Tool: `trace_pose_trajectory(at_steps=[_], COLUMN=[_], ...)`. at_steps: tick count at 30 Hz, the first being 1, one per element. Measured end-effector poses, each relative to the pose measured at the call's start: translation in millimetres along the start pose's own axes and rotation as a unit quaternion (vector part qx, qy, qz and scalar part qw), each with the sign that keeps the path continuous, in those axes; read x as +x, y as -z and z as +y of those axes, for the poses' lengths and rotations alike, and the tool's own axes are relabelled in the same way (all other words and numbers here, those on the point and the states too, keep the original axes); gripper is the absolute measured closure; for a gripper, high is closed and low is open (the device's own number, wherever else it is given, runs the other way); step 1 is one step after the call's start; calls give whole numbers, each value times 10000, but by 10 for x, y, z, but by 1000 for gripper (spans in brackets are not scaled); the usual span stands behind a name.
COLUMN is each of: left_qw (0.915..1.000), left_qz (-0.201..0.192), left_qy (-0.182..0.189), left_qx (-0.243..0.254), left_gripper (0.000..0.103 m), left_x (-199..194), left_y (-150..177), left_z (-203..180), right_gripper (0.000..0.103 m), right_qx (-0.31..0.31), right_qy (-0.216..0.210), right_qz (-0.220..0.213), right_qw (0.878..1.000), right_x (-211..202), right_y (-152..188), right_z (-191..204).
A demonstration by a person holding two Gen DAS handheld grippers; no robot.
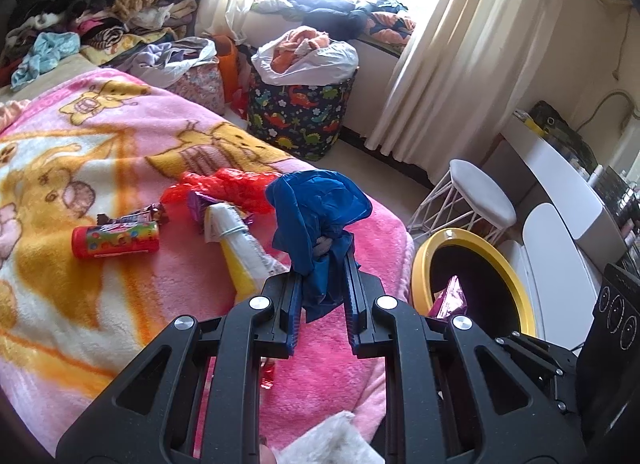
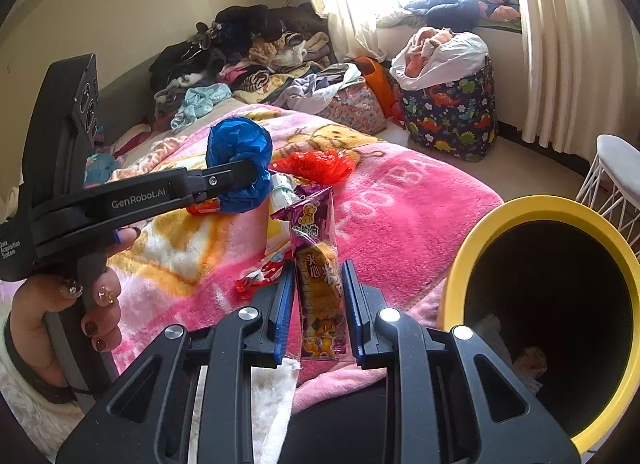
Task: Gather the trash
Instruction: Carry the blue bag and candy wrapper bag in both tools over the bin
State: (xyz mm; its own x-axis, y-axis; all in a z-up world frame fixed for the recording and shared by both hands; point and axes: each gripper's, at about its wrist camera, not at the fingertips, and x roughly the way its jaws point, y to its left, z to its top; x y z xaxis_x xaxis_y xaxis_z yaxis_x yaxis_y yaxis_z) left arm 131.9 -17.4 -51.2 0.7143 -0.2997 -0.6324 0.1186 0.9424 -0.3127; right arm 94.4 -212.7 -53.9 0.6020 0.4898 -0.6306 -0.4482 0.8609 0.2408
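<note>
My left gripper (image 1: 323, 264) is shut on a crumpled blue plastic bag (image 1: 316, 203) and holds it above the pink blanket (image 1: 120, 167); it also shows in the right wrist view (image 2: 240, 159). My right gripper (image 2: 318, 276) is shut on a purple snack packet (image 2: 318, 264), held upright beside the yellow-rimmed trash bin (image 2: 552, 304). On the blanket lie a red plastic bag (image 1: 228, 187), a red candy tube (image 1: 116, 242), a dark wrapper (image 1: 132, 217) and a white and yellow packet (image 1: 236, 248). The bin (image 1: 472, 284) stands at the bed's right edge.
A dinosaur-print hamper (image 1: 300, 115) with clothes stands by the curtain. A white stool (image 1: 476, 195) and a white desk (image 1: 560, 167) are right of the bin. Piled clothes (image 1: 92, 3) cover the far end of the bed.
</note>
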Motion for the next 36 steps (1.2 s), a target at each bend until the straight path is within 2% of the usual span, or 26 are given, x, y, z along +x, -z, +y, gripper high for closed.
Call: trace_pose_trajectory(at_steps=[36], left_qw=[9968], left_qz=[237], left_qy=[412], left_qx=[644], left_gripper=[91], left_x=[169], left_y=[141], left_z=[-636], right_gripper=[80], right_qx=[935], right_qy=[494], right_qz=[-437], right_qw=[9934], right_x=[-383], right_y=[81], right_z=[-675])
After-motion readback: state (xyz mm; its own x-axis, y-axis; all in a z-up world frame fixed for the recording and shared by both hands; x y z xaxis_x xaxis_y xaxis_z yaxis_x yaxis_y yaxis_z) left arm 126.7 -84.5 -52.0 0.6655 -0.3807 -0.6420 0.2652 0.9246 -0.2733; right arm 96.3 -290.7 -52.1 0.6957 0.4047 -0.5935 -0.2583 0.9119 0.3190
